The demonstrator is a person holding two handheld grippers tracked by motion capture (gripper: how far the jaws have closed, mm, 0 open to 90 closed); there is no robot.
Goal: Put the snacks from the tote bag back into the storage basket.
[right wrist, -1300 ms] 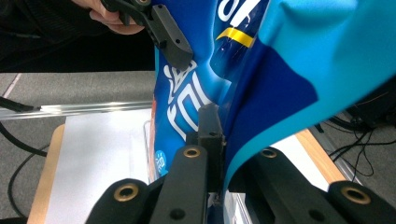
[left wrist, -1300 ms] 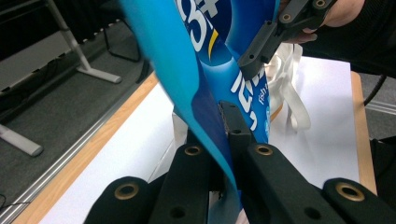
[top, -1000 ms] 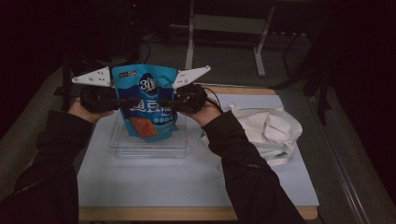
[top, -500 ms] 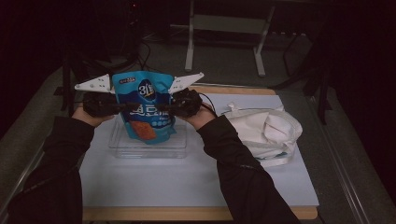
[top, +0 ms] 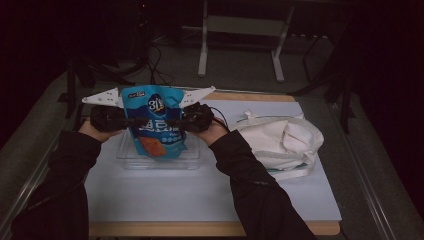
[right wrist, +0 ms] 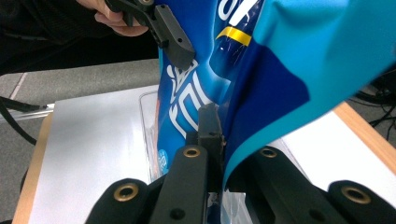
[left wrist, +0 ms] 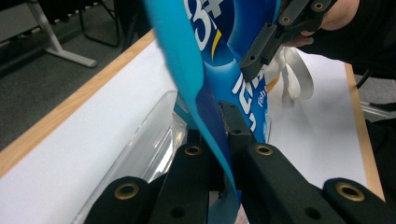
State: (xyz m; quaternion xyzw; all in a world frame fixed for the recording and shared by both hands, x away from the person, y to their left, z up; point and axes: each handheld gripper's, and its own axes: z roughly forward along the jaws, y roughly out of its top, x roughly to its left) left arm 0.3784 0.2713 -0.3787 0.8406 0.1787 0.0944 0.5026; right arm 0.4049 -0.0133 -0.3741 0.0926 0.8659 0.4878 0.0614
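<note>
A blue snack pouch (top: 156, 125) with white lettering and an orange patch hangs upright between my two grippers, its lower end inside a clear plastic tray (top: 195, 161). My left gripper (top: 126, 121) is shut on the pouch's left edge and my right gripper (top: 176, 121) on its right edge. In the left gripper view the black jaws pinch the pouch (left wrist: 210, 98) edge-on, with the right gripper (left wrist: 261, 51) beyond it. In the right gripper view the jaws pinch the pouch (right wrist: 261, 79), with the left gripper (right wrist: 175, 42) behind.
A crumpled white cloth bag (top: 280, 142) with straps lies right of the tray on the pale blue table cover (top: 210, 195). The table's wooden edge (top: 210, 229) runs along the front. Metal stand legs (top: 240, 45) rise on the dark floor behind the table.
Both grippers have come down together with the pouch, whose lower end now sits deeper in the clear tray. The cloth bag has not moved.
</note>
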